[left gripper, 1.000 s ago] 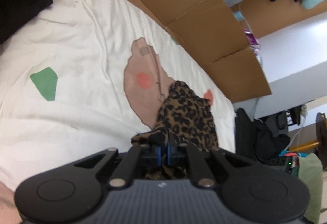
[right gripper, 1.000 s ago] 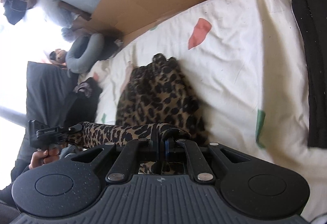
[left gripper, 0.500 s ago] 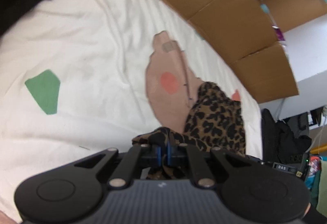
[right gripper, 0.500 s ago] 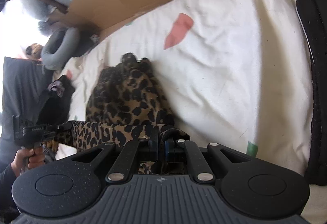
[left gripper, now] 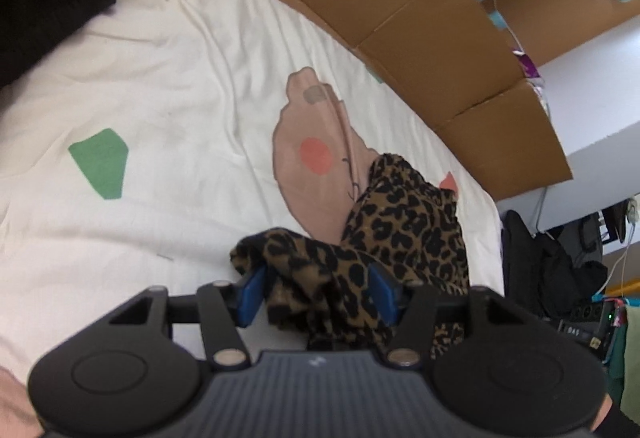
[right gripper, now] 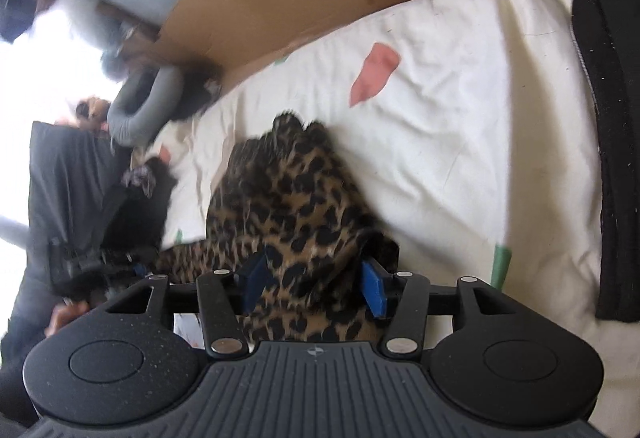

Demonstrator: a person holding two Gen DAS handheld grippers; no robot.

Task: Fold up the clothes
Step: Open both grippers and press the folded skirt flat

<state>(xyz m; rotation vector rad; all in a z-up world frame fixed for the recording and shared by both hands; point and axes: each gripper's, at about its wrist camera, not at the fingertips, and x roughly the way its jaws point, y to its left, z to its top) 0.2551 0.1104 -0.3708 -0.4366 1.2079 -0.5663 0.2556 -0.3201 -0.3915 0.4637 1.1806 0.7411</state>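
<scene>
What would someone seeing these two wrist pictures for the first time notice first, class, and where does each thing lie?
The leopard-print garment stands out most, bunched on the white bedsheet between the open left tongs; in the right wrist view it also lies between the open right tongs. Brown cardboard lines the bed's far edge, and dark clothing is piled along the right side of the right wrist view.
</scene>
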